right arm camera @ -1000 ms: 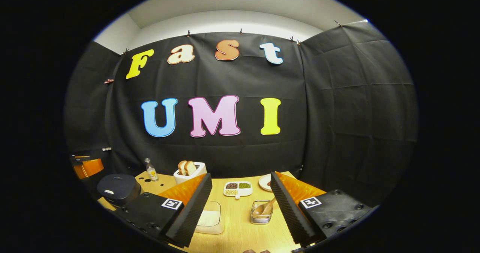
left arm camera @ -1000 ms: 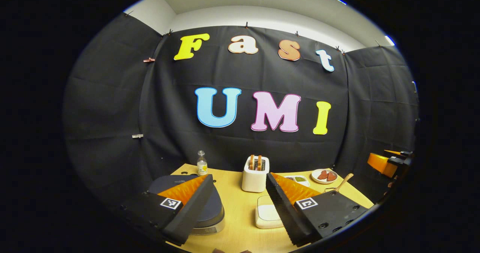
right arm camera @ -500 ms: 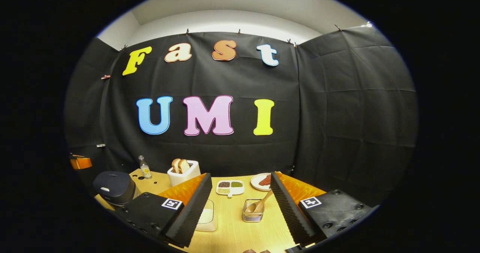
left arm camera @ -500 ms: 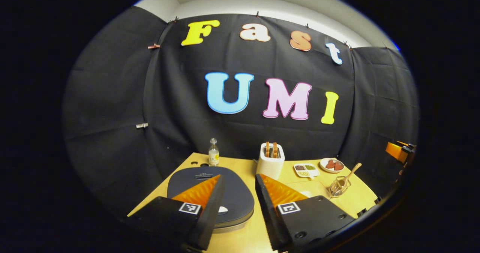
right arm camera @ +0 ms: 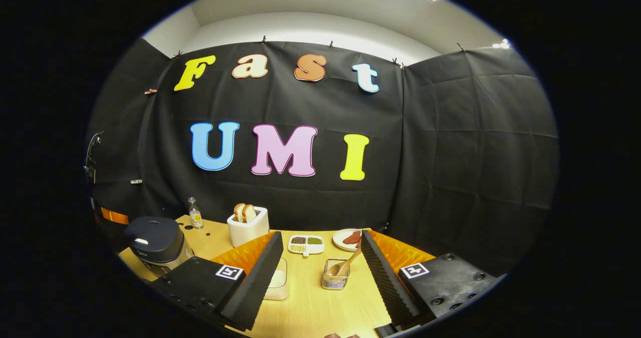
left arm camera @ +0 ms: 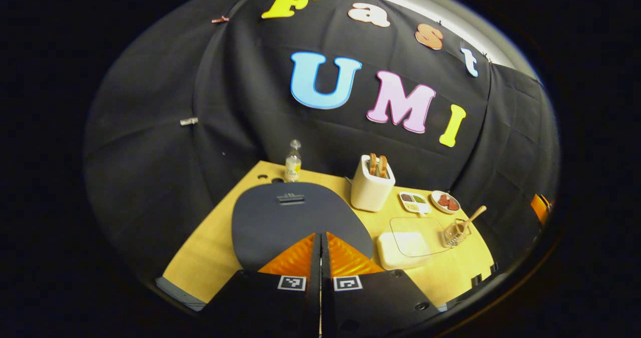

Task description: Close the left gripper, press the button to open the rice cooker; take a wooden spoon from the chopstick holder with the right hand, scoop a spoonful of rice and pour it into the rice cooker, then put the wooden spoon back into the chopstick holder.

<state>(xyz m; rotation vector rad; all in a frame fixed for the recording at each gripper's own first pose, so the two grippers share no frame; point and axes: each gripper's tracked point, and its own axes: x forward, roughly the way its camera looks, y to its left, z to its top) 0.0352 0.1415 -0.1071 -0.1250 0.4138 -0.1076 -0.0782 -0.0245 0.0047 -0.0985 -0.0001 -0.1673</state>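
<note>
Dark rice cooker [left arm camera: 300, 218] lid is being approached by the pinched-together left tool [left arm camera: 320, 235]; right tool [right arm camera: 320, 258] gaping. Button could be missed if off-centre.

We see a white toaster [right arm camera: 248, 230] holding bread, small bottle [right arm camera: 194, 213] to its left, divided dish [right arm camera: 306, 244] and red-food plate [right arm camera: 349, 239] to its right

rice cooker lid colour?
Dark navy-grey, matte: the rice cooker lid shows best in the left gripper view, just ahead of the shut left tongs.
</note>
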